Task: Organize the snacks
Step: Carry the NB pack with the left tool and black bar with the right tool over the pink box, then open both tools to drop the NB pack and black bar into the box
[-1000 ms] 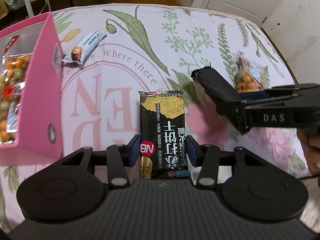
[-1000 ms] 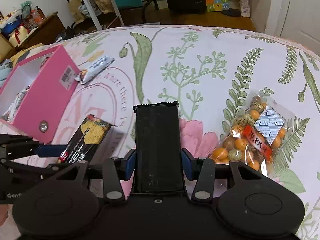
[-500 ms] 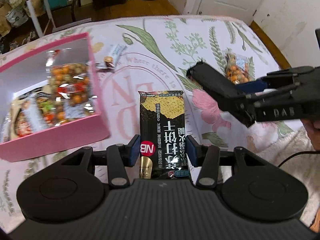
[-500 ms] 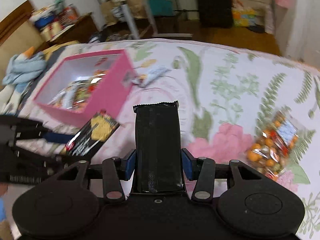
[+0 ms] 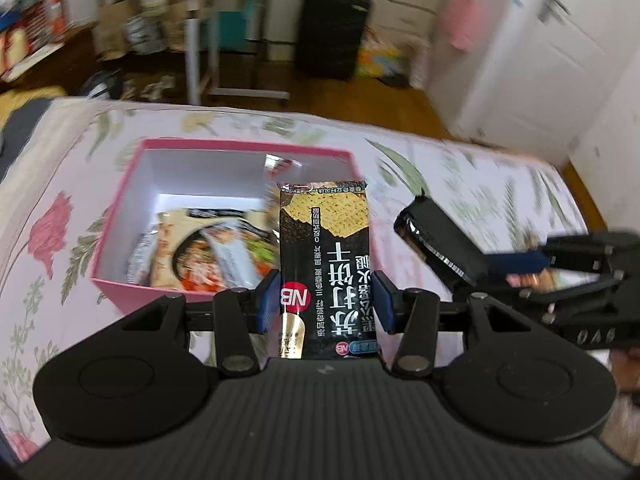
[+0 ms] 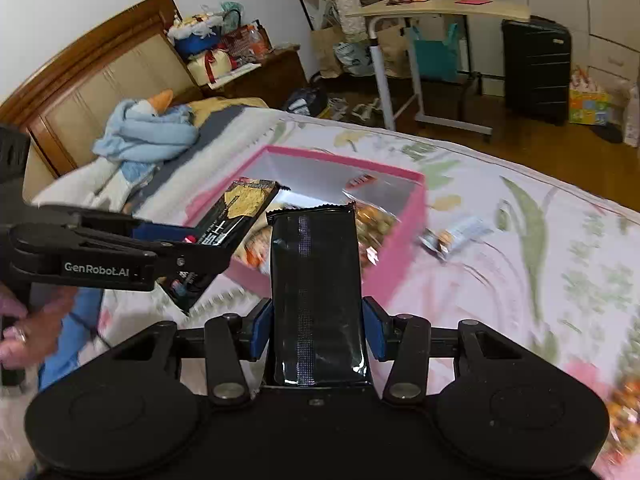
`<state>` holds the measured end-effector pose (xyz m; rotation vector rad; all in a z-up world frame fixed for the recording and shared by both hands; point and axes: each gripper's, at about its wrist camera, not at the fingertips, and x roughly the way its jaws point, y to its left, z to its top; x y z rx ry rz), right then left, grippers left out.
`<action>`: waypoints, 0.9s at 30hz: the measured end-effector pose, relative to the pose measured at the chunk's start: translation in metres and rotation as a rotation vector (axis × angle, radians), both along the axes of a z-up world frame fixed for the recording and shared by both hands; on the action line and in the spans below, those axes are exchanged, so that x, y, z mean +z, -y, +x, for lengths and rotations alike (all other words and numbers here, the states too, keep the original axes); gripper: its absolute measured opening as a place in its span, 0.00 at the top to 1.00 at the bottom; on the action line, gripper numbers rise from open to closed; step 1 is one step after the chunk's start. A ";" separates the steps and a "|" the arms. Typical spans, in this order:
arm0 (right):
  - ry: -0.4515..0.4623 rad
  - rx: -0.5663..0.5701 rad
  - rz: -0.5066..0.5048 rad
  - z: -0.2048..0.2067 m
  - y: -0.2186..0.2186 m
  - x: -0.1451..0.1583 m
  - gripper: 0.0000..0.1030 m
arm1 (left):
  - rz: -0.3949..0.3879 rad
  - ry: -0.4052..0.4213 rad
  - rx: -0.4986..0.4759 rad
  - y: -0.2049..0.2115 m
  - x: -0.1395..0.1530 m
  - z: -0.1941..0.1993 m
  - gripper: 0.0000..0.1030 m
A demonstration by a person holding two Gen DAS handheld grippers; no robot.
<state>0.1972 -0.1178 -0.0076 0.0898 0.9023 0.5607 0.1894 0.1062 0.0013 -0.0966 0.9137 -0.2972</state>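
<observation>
My left gripper (image 5: 326, 300) is shut on a black cracker packet (image 5: 326, 252) with yellow cracker art and holds it above the near right edge of the pink box (image 5: 224, 148). My right gripper (image 6: 318, 330) is shut on a plain black snack packet (image 6: 316, 280), raised in front of the pink box (image 6: 400, 236). The box holds several snack packs (image 5: 200, 252). In the right wrist view the left gripper (image 6: 192, 240) comes in from the left with its packet (image 6: 240, 208) over the box. In the left wrist view the right gripper (image 5: 516, 264) holds its packet (image 5: 436, 240) to the right.
The box sits on a floral bedspread (image 6: 540, 264). A small wrapped bar (image 6: 456, 236) lies right of the box and a bag of orange nuts (image 6: 624, 412) at the far right. A blue plush (image 6: 140, 136), headboard, desk and suitcase stand behind.
Both grippers have lifted and swung left toward the pink box with their packets. The box's inside has come into fuller view.
</observation>
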 end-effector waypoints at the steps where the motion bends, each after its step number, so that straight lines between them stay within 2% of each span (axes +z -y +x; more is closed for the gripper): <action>1: 0.000 -0.005 -0.001 0.010 -0.008 -0.004 0.49 | -0.010 -0.012 0.028 -0.008 -0.004 0.008 0.54; 6: -0.033 -0.010 -0.033 0.054 -0.044 -0.026 0.49 | 0.009 -0.010 0.167 -0.033 -0.028 0.042 0.54; 10: -0.054 -0.024 -0.062 0.079 -0.070 -0.050 0.49 | -0.037 -0.033 0.240 -0.048 -0.050 0.070 0.54; 15: -0.085 -0.027 -0.069 0.095 -0.089 -0.079 0.49 | 0.007 -0.065 0.298 -0.057 -0.075 0.090 0.54; 19: -0.127 -0.036 -0.044 0.099 -0.092 -0.095 0.46 | -0.004 -0.101 0.320 -0.062 -0.087 0.094 0.51; 22: -0.131 -0.038 -0.005 0.092 -0.082 -0.088 0.40 | -0.001 -0.088 0.302 -0.059 -0.083 0.088 0.45; 27: -0.083 -0.004 0.004 0.070 -0.052 -0.050 0.39 | -0.031 -0.049 0.236 -0.053 -0.061 0.066 0.43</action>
